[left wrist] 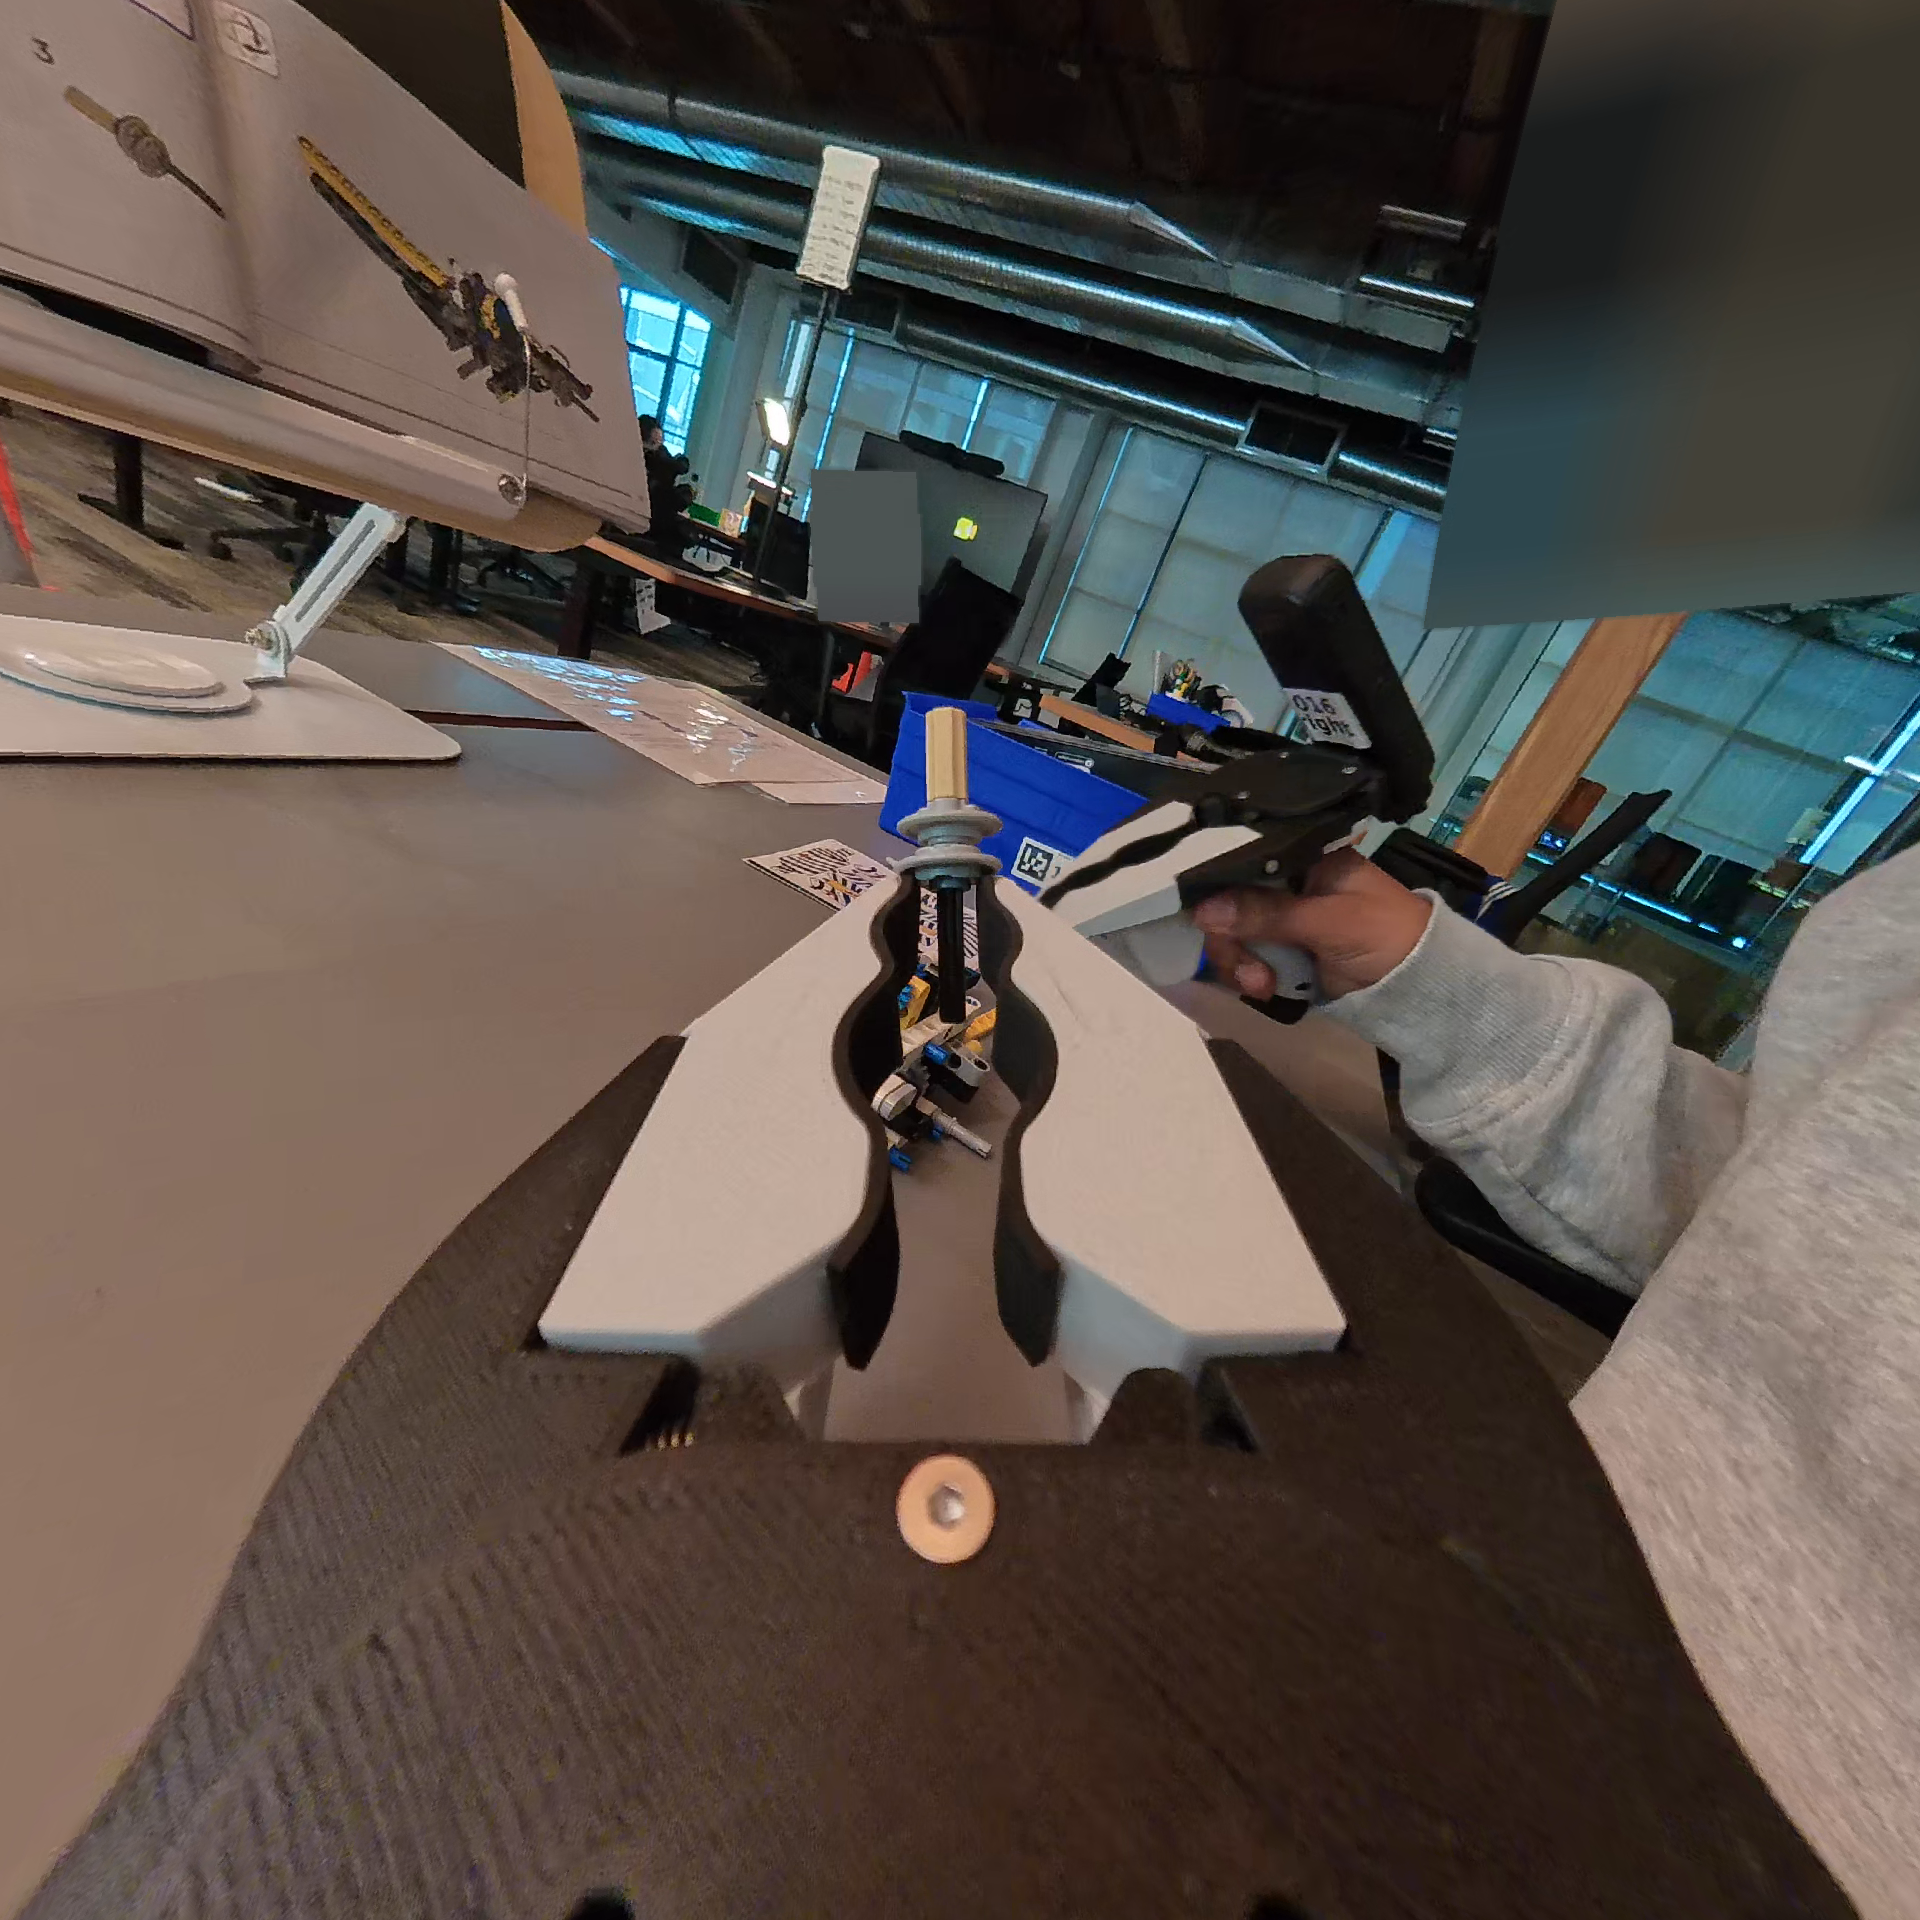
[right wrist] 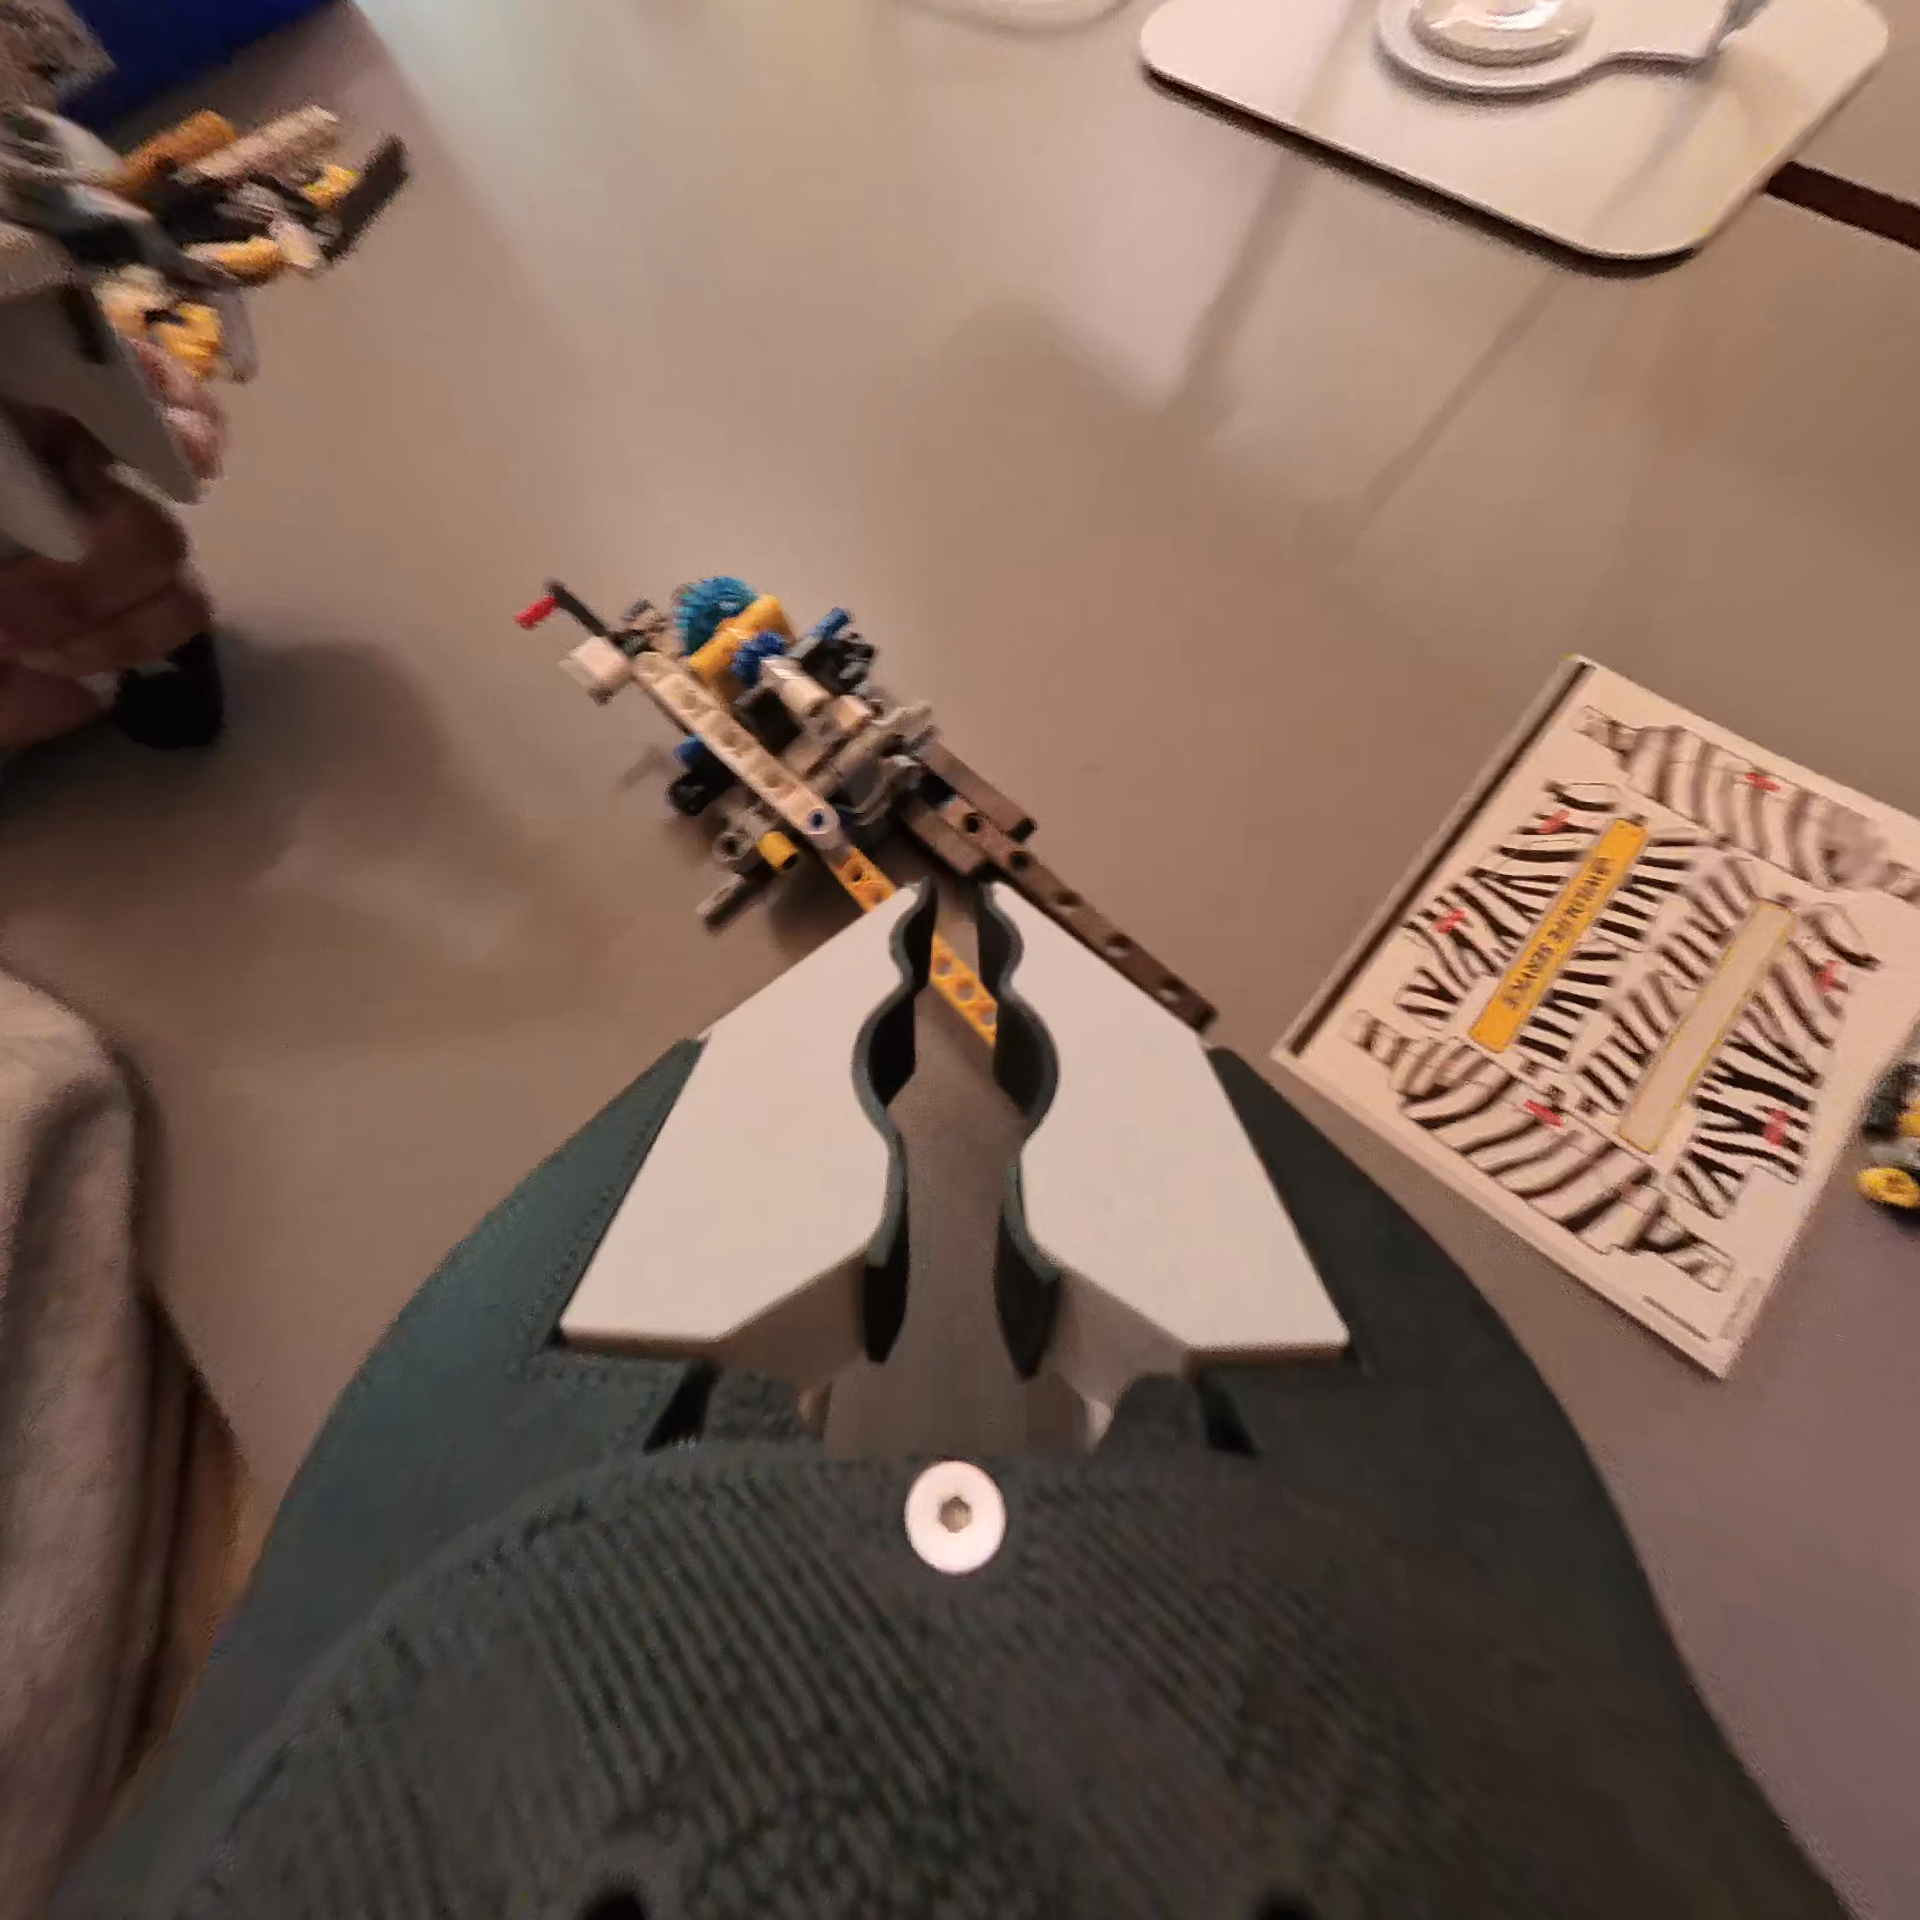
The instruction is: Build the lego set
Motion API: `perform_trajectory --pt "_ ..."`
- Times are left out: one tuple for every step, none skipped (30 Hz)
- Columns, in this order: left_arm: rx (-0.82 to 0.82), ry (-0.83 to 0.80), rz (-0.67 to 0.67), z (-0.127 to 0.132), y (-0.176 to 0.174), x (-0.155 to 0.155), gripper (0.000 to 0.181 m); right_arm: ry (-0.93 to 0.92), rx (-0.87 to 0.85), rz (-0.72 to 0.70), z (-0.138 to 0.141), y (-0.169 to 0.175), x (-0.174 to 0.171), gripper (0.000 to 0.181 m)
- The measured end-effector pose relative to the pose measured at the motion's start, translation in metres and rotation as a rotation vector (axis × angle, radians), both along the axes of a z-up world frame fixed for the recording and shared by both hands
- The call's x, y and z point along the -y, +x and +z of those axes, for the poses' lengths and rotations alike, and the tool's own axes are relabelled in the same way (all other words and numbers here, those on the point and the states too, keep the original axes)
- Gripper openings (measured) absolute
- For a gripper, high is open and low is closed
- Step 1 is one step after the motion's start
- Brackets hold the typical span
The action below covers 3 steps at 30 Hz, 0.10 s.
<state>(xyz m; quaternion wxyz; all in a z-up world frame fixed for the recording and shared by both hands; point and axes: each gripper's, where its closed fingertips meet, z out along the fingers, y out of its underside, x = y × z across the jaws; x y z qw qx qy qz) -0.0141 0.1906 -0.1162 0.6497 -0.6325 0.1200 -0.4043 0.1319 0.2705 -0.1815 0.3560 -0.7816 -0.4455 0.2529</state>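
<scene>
The build looks partly done. The left hand-held gripper (left wrist: 943,883) pinches an upright black axle with grey bushes and tan sleeve (left wrist: 943,831). The right hand-held gripper (right wrist: 954,894), narrowly parted and empty, hovers over the yellow, grey and black beam assembly (right wrist: 790,738) mid-surface; loose parts (right wrist: 223,197) wait far left.

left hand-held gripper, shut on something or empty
Shut on the black axle: the left hand-held gripper pinches it upright at its tips, grey bushes and a tan sleeve sticking out above.
</scene>
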Motion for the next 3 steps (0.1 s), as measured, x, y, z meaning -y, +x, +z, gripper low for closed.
perform_trajectory --pt "0.002 -0.001 0.001 0.0 0.0 0.0 0.008 -0.017 -0.028 0.038 0.004 -0.003 0.009 0.005" --pt "0.004 -0.003 0.001 0.0 -0.001 -0.001 0.008 -0.022 -0.061 0.092 0.008 -0.008 0.019 0.003" --pt "0.005 -0.005 0.001 0.0 -0.001 -0.001 0.008 -0.012 -0.088 0.146 0.012 -0.013 0.029 0.0"
